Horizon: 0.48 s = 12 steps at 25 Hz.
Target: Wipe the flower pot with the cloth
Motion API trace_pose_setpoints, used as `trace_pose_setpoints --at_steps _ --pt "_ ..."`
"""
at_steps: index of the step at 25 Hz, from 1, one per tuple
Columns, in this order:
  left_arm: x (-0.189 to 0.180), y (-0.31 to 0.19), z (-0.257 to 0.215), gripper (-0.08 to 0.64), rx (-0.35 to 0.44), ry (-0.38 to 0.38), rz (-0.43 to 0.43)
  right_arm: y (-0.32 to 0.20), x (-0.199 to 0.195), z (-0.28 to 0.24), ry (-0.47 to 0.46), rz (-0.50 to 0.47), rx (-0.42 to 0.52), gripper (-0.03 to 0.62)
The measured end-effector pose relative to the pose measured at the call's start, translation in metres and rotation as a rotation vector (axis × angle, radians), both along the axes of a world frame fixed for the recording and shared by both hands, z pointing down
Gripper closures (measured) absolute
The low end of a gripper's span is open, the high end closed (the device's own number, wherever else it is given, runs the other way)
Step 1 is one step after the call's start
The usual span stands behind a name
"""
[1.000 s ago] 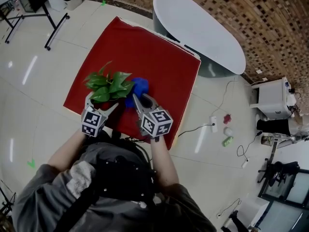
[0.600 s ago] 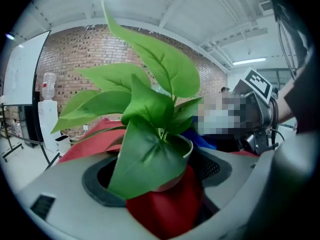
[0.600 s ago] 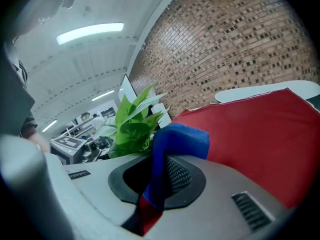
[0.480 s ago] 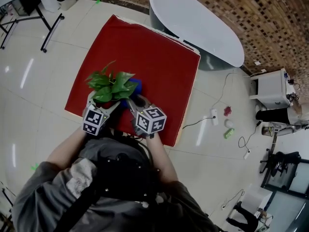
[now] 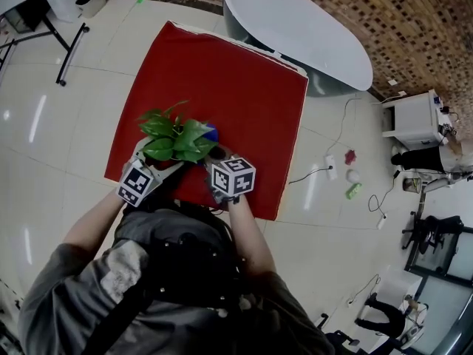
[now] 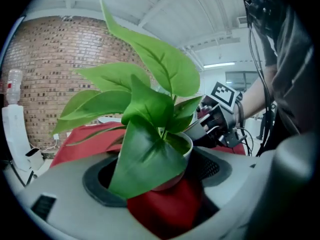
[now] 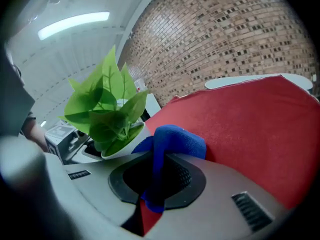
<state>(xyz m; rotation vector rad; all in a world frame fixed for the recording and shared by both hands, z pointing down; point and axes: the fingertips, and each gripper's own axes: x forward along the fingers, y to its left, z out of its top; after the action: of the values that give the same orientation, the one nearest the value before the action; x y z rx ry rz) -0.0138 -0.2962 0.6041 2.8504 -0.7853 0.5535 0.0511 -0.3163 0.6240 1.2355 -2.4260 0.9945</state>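
Holding the flower pot (image 6: 170, 181) between its jaws, the left gripper (image 5: 159, 167) sits over the lower left part of the red worktop (image 5: 244, 87), with green leaves (image 5: 174, 135) spreading above the pot. The right gripper (image 5: 214, 157), just to its right in the head view, has its jaws closed on a bunched blue cloth (image 7: 175, 141), which lies just beside the pot's white rim.

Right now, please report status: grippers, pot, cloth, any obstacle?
Left gripper shut on pot. Right gripper shut on cloth, cloth touching pot's side. Leaves hang over the rim.
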Motion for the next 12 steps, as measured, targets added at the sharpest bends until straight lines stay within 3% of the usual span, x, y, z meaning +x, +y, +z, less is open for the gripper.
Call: trace_pose_setpoints --at_steps 3,8,12 --pt "0.000 0.000 -0.001 0.129 0.001 0.002 0.091 -0.001 0.000 0.007 0.092 -0.036 0.004 0.535" --pt "-0.002 0.001 0.001 0.127 -0.001 0.001 0.222 -0.004 -0.002 0.013 0.112 -0.024 -0.004 0.535" --pt "0.002 0.002 -0.003 0.121 0.014 -0.013 0.236 -0.003 0.004 0.009 0.114 0.015 -0.004 0.535"
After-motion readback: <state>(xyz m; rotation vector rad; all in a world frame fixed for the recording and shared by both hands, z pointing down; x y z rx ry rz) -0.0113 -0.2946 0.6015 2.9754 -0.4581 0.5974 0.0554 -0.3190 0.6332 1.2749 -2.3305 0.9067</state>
